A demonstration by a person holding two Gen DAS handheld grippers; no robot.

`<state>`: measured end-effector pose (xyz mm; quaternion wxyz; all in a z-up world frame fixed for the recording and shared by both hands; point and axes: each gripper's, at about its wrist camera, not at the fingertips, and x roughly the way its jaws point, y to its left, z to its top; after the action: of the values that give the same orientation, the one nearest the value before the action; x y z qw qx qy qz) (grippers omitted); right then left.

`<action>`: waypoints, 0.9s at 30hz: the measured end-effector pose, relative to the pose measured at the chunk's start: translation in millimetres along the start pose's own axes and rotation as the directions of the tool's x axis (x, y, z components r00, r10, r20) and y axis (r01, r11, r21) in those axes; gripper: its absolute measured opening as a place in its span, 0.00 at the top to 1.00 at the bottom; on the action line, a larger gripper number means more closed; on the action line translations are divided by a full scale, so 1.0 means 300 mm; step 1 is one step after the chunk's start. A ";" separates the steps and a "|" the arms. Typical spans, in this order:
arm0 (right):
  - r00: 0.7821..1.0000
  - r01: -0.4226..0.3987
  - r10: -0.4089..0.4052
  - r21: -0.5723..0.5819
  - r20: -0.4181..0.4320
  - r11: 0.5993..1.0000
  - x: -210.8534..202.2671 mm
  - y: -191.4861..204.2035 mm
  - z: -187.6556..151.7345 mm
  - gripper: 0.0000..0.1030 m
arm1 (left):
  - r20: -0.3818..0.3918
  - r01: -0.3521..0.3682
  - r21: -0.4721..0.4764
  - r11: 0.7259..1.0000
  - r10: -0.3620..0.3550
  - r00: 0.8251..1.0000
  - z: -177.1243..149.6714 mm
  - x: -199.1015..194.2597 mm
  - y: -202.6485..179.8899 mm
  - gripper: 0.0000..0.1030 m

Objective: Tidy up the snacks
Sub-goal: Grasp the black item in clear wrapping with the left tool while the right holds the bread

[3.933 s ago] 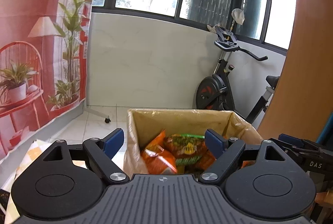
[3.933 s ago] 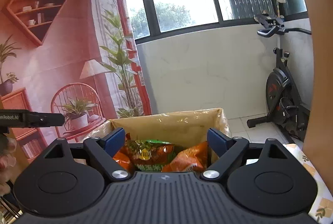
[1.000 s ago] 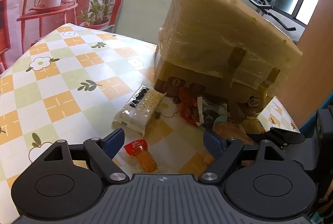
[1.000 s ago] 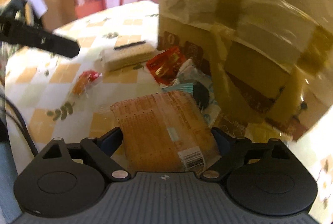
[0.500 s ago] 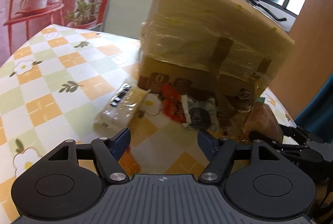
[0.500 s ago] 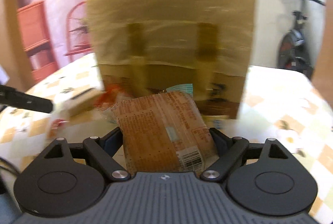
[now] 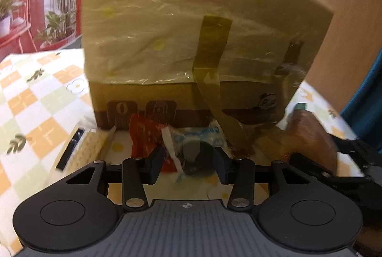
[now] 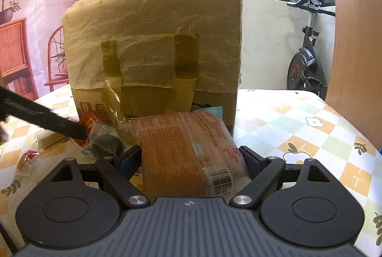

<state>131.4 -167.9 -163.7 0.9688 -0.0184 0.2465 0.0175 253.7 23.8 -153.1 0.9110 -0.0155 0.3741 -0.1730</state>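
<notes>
A cardboard box (image 7: 191, 30) lined with yellowish plastic and tape stands on the checked tablecloth; it also shows in the right wrist view (image 8: 155, 46). My left gripper (image 7: 188, 165) has narrowed its jaws around a clear packet with a dark round snack (image 7: 198, 149) beside a red packet (image 7: 145, 135) at the box's foot. My right gripper (image 8: 191, 160) is shut on an orange-brown snack pack (image 8: 188, 152) and holds it in front of the box. That pack also shows at the right of the left wrist view (image 7: 308, 135).
A pale cracker packet (image 7: 88, 144) lies left of the red packet. A small red-orange sweet (image 8: 26, 159) lies at the table's left. The left gripper's finger (image 8: 43, 117) crosses the right wrist view. An exercise bike (image 8: 308, 58) stands beyond the table. A wooden panel (image 8: 358, 42) is at right.
My left gripper has moved in low to the box's foot and narrowed its jaws around the clear packet. My right gripper, still holding the orange-brown pack, has steadied facing the box.
</notes>
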 end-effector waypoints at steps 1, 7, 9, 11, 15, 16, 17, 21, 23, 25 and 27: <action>1.000 -0.003 0.003 0.001 0.001 1.000 -0.001 -0.002 -0.001 0.15 | -0.003 -0.011 0.009 1.000 0.011 1.000 0.005 0.016 -0.006 0.53; 1.000 -0.014 0.014 0.012 0.009 1.000 0.001 -0.007 -0.005 0.15 | -0.034 -0.014 0.000 1.000 0.014 0.999 0.012 0.090 -0.026 0.46; 1.000 -0.015 0.015 0.011 0.010 1.000 0.002 -0.007 -0.006 0.15 | -0.025 -0.031 0.001 1.000 0.031 0.999 0.008 0.099 -0.036 0.41; 1.000 -0.016 0.016 0.010 0.010 1.000 0.003 -0.006 -0.006 0.15 | -0.022 -0.043 0.009 0.999 0.043 0.999 0.008 0.108 -0.051 0.37; 1.000 -0.020 0.020 0.015 0.010 1.000 0.002 -0.009 -0.008 0.15 | -0.011 -0.055 0.026 0.998 0.055 0.998 0.004 0.127 -0.053 0.32; 1.000 -0.021 0.020 0.015 0.010 1.000 0.002 -0.010 -0.008 0.15 | -0.007 -0.052 0.024 0.998 0.052 0.999 0.001 0.128 -0.051 0.32; 1.000 -0.020 0.020 0.013 0.009 1.000 0.003 -0.009 -0.008 0.15 | 0.000 -0.051 0.022 0.998 0.051 0.999 0.005 0.128 -0.048 0.38; 1.000 -0.018 0.018 0.008 0.004 1.000 0.005 -0.008 -0.007 0.15 | 0.014 -0.043 0.026 0.999 0.043 0.999 0.002 0.100 -0.048 0.58; 1.000 -0.020 0.020 0.013 0.003 1.000 0.005 -0.011 -0.007 0.15 | 0.008 -0.042 0.014 0.999 0.042 0.999 -0.006 0.080 -0.035 0.59; 1.000 -0.020 0.020 0.013 0.003 1.000 0.005 -0.010 -0.007 0.15 | 0.005 -0.047 0.011 0.999 0.047 0.999 -0.013 0.072 -0.032 0.59; 1.000 -0.020 0.020 0.013 0.002 1.000 0.004 -0.011 -0.008 0.15 | -0.001 -0.042 0.008 0.999 0.042 0.999 -0.017 0.062 -0.031 0.59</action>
<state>131.6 -171.2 -166.2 0.9689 -0.0097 0.2459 0.0256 259.6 9.6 -168.0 0.9142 -0.0040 0.3742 -0.1555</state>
